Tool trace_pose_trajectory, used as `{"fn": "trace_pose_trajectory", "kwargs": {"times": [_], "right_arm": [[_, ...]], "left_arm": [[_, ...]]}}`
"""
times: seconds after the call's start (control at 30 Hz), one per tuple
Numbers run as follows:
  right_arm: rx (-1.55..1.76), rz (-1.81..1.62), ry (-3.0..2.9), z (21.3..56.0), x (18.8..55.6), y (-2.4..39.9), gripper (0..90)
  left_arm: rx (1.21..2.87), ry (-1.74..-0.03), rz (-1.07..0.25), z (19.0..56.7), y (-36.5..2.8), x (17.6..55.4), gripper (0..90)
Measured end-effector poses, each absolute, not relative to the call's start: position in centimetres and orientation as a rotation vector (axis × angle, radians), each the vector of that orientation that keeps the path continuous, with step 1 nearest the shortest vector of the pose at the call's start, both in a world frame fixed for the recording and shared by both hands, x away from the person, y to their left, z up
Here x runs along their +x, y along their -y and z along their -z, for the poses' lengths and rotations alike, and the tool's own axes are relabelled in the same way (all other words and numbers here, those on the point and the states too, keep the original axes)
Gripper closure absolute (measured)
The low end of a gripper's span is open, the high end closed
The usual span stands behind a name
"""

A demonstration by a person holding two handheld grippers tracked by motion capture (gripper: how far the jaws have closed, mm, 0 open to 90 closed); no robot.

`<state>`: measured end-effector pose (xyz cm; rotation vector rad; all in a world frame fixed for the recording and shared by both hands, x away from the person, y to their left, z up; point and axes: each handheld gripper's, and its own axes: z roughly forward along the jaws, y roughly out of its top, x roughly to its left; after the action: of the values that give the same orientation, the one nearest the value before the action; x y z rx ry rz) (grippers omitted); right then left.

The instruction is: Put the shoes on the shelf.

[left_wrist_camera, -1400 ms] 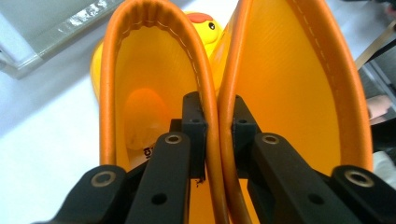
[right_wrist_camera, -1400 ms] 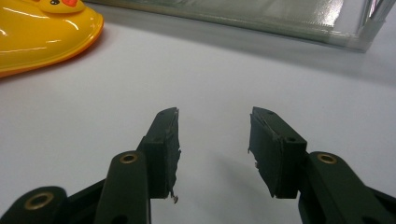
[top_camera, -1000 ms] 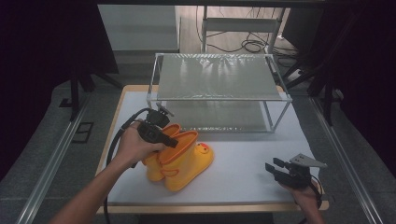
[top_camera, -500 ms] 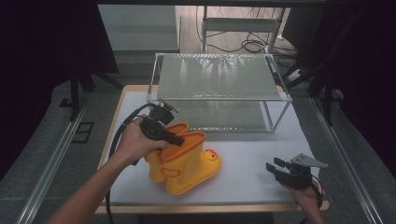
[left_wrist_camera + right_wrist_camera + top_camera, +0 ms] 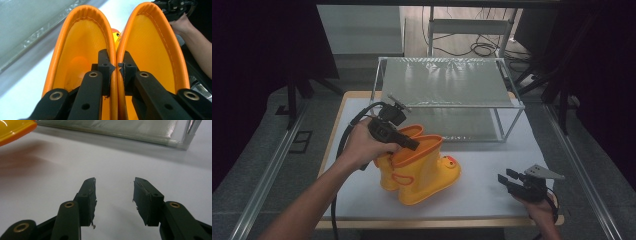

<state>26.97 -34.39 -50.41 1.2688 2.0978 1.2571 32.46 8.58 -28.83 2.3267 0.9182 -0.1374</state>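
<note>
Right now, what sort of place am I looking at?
Probably a lab or test workshop, not a home: a white table between metal rails, a bare wire shelf rack, loose cables on the floor behind, and dark surroundings.

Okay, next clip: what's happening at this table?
A person works with a handheld gripper in each hand. The left gripper is clamped on the two touching inner walls of a pair of yellow rubber boots with orange rims, one jaw inside each shaft, so both boots are held together. They sit in front of a metal-framed mesh shelf rack on the white table. The right gripper rests open near the table's front right corner, holding nothing.
</note>
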Motion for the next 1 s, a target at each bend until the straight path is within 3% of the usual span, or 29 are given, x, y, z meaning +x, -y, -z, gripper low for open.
{"fn": "trace_pose_trajectory", "kwargs": {"times": [0.53, 1.0], "right_arm": [[1.279, -1.268, -2.076, 50.2, 26.9, 34.8, 52.4], [1.289, -1.268, -2.070, 50.2, 26.9, 35.0, 52.6]], "left_arm": [[2.295, -0.856, 0.155, 27.1, -7.2, 32.9, 81.9], [2.309, -0.810, 0.133, 23.3, -4.5, 33.9, 81.9]]}}
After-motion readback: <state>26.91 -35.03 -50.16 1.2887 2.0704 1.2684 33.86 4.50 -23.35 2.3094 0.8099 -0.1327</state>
